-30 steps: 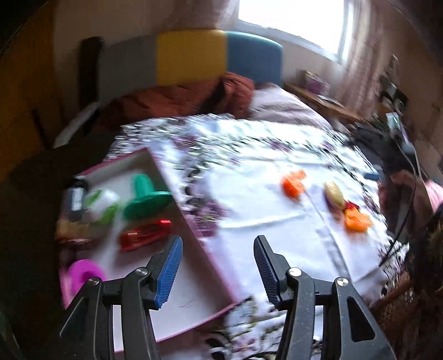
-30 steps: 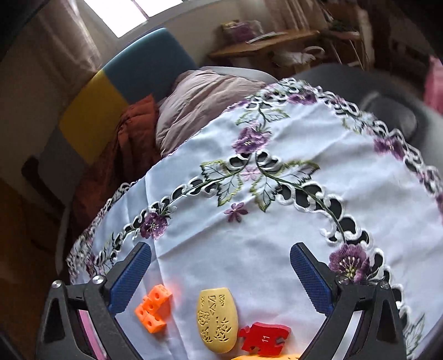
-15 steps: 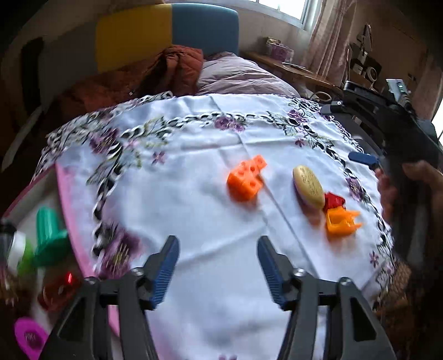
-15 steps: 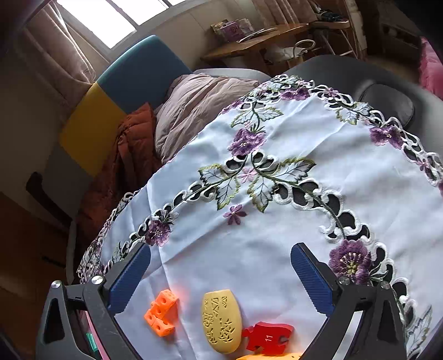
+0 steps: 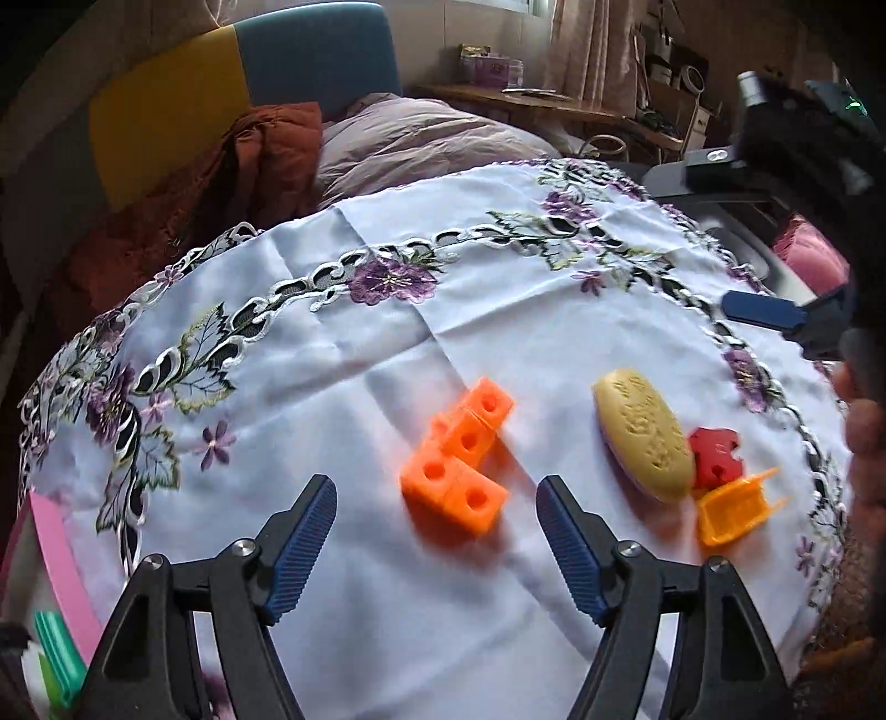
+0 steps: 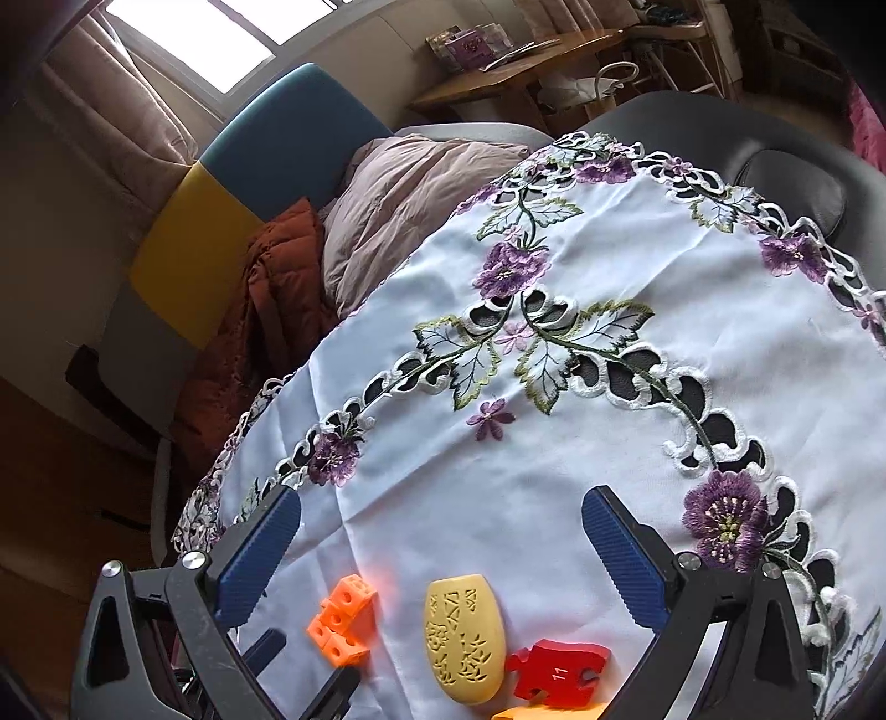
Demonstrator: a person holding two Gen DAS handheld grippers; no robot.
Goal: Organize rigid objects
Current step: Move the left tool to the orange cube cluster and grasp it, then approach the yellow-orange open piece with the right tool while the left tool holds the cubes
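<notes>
Bright window (image 6: 183,44), yellow-and-blue headboard (image 6: 221,216), wooden desk (image 6: 520,66), beige curtains (image 5: 587,50)

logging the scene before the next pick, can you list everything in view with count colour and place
block piece: 1, orange, cubes joined, on the cloth just ahead of the left tongs
oval: 1, yellow, patterned top, on the cloth right of the block piece
puzzle piece: 1, red, marked 11, beside the oval
clip: 1, orange-yellow, near side of the puzzle piece
cloth: 1, white with purple flowers, covers the table
tray: 1, pink rim, left edge, green item inside
headboard: 1, yellow and blue, behind
bedding: rust and mauve, behind the table
left tongs: 1, blue pads, open, empty
right tongs: 1, blue pads, open, empty
</notes>
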